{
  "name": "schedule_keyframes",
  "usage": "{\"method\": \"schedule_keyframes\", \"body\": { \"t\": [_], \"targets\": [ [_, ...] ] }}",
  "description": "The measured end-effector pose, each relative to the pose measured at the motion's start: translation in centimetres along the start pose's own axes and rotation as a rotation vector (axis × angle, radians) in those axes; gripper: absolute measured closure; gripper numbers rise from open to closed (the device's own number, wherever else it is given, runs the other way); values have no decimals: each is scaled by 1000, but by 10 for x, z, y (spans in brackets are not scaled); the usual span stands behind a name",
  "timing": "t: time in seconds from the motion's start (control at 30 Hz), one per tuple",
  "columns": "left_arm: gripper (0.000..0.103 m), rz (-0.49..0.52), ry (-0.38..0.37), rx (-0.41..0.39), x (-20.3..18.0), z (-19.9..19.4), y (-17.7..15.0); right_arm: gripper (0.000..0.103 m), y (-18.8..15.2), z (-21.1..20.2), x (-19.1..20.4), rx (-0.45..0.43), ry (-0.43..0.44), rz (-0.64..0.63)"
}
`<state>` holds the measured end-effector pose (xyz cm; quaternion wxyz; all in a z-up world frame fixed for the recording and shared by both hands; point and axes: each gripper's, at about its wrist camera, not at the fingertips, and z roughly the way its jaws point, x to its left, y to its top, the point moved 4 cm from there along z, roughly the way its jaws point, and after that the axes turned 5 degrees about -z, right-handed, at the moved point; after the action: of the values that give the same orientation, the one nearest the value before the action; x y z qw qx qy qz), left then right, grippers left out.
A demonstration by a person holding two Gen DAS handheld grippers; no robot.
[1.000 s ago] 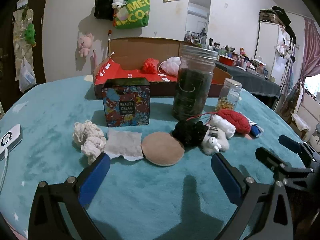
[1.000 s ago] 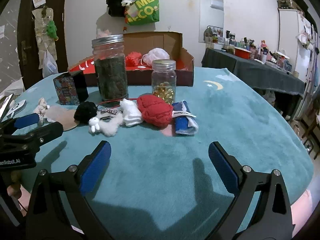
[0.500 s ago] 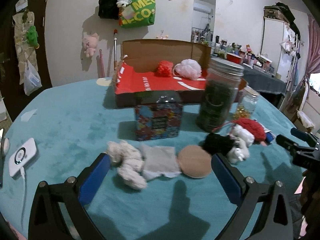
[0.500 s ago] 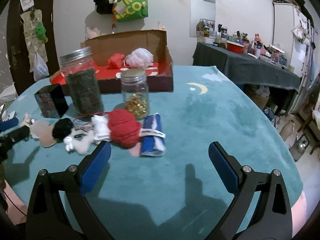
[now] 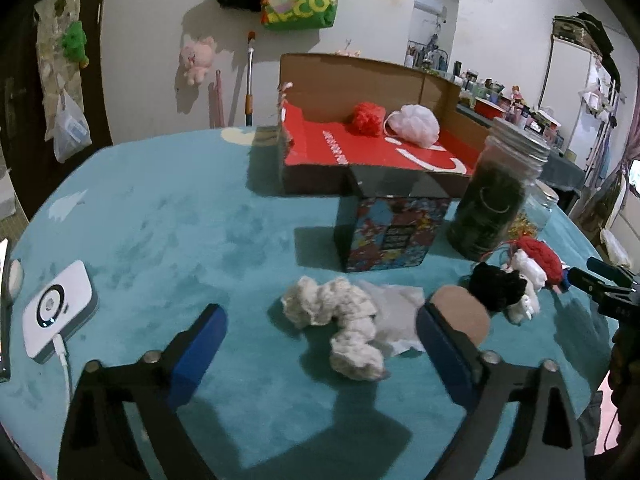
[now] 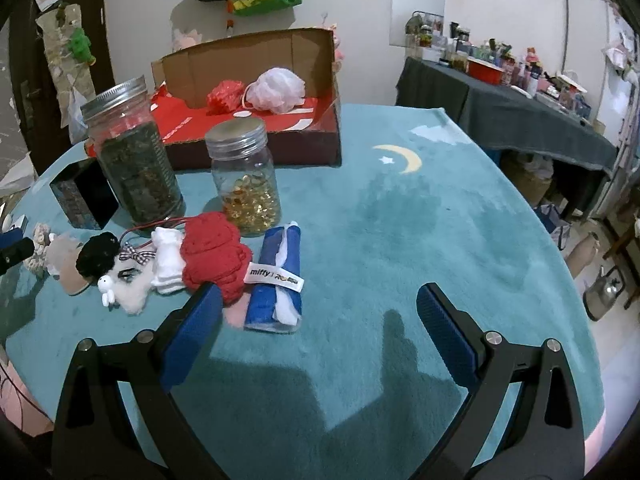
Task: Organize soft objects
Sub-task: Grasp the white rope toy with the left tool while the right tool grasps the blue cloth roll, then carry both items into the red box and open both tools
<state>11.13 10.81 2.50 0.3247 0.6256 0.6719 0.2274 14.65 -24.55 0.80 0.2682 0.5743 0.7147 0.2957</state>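
Note:
A cream knotted rope bundle (image 5: 340, 320) lies on the teal table cover (image 5: 168, 216), between the blue pads of my left gripper (image 5: 320, 340). Its jaws are closing and the pads are still clear of the bundle. Beside the bundle lie a grey cloth (image 5: 400, 308), a round tan pad (image 5: 468, 312) and a black pompom (image 5: 496, 288). My right gripper (image 6: 320, 320) stands open and holds nothing. A blue cloth roll (image 6: 276, 280) and a red knit piece (image 6: 212, 252) lie just ahead of its left finger. A cardboard box (image 5: 360, 152) holds a red pouf (image 5: 368, 118) and a white pouf (image 5: 414, 124).
A patterned tin (image 5: 388, 236), a tall dark-filled jar (image 5: 496, 200) and a small jar of golden bits (image 6: 248, 184) stand between the soft things and the box. A white device on a cable (image 5: 56, 312) lies at the left. A small white plush (image 6: 128, 284) lies by the pompom.
My left gripper has moved left along the table, so the rope bundle now lies between its fingers, which have narrowed. My right gripper has swung right, leaving the pile by its left finger.

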Motion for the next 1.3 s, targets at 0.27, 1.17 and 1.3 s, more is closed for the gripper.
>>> {"method": "schedule_keyframes", "body": {
  "t": [0.27, 1.17, 1.3],
  "targets": [
    [63, -45, -117, 78, 7, 15, -9, 66, 2, 16, 7, 46, 97, -22],
    [85, 128, -401, 10, -102, -8, 12, 80, 19, -28, 73, -103, 315, -74],
    [85, 145, -439, 16, -117, -1, 14, 80, 20, -24, 88, -98, 353, -94]
  ]
}}
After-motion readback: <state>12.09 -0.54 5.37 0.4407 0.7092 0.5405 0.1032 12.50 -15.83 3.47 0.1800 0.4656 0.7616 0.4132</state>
